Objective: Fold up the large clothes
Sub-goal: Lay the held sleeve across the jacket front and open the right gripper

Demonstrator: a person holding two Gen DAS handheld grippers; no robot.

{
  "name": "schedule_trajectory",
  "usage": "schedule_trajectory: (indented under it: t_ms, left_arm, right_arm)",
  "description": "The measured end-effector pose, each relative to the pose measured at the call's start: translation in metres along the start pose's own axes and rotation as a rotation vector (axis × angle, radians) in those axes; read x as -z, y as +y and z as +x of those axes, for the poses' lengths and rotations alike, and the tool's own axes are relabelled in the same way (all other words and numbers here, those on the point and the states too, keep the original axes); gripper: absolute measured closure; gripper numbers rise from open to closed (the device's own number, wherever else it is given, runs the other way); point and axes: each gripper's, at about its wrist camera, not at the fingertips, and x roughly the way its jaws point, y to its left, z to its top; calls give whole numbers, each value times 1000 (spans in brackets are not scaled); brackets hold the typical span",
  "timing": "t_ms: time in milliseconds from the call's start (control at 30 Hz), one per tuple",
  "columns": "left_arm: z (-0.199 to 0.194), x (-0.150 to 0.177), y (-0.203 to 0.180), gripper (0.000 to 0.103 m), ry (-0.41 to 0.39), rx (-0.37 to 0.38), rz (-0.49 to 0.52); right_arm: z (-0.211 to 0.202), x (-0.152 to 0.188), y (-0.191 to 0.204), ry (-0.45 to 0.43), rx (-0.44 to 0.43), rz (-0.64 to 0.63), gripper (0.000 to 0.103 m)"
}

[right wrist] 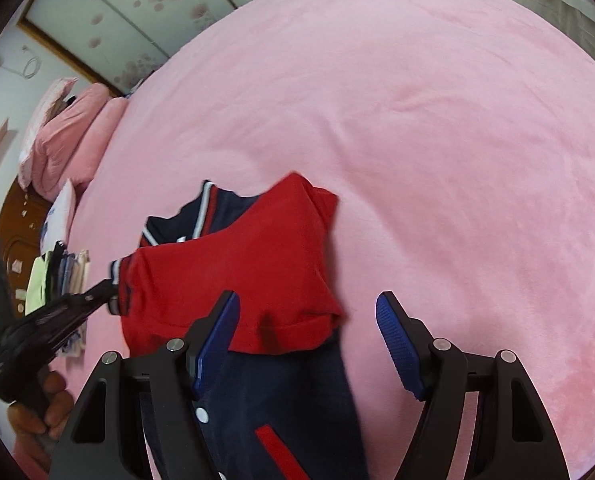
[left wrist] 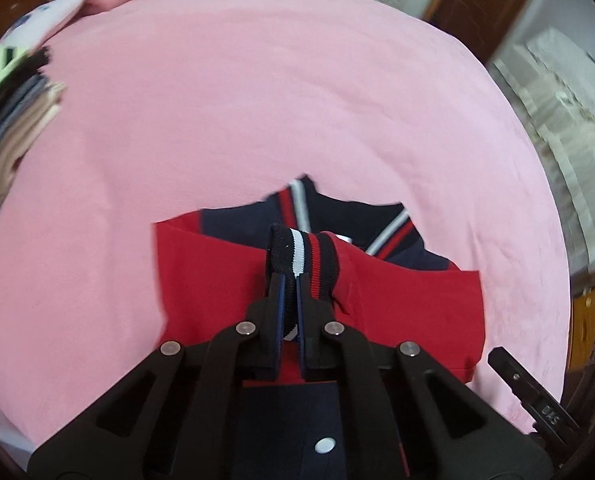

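The jacket (left wrist: 397, 300), red and navy with striped ribbed trim, lies on the near part of the pink bedspread (left wrist: 257, 100). Both red sleeves are folded across the navy body. The striped collar (left wrist: 301, 204) points toward the far side of the bed. A white snap button (left wrist: 323, 445) shows on the navy front panel, near the camera.

Left gripper (left wrist: 289, 280): the jaws are closed narrow on the striped cuff (left wrist: 303, 254) of one red sleeve. The black, white and red ribbing bunches above the fingertips. In the right wrist view, this gripper (right wrist: 111, 286) reaches in from the left, and its tip meets the sleeve cuff at the left edge of the jacket. The person's hand (right wrist: 43, 408) grips its handle at the lower left.

Right gripper (right wrist: 307, 308): the jaws stand wide apart, with nothing between the blue pads (right wrist: 399, 346). It sits at the near right part of the jacket, over the hem of the folded red sleeve and the navy body. The left pad overlaps the red fabric in the picture; contact cannot be confirmed.

A stack of folded clothes (left wrist: 13, 120) sits at the left edge of the bed, well apart from the jacket. Pink pillows (right wrist: 69, 128) lie at the far left.
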Motion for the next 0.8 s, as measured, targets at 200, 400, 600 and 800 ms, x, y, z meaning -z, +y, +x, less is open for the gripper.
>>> schedule_trajectory:
  t_ms: [200,400,600,800]
  left_arm:
    - [16,12,51,100,69,-143,-66]
    - [32,16,61,99,166,-259,-62]
    - [27,14,24,90,151,-84,53]
    - [69,24,31,90,269,-167,21]
  right_arm:
    - [4,-11,7,-16,-7,-7,31]
    - [8,-21,23,15,-36,-43,38]
    - [18,-23,66,77,-248,-180,66]
    - [68,-21,69,197,-78,-202,92]
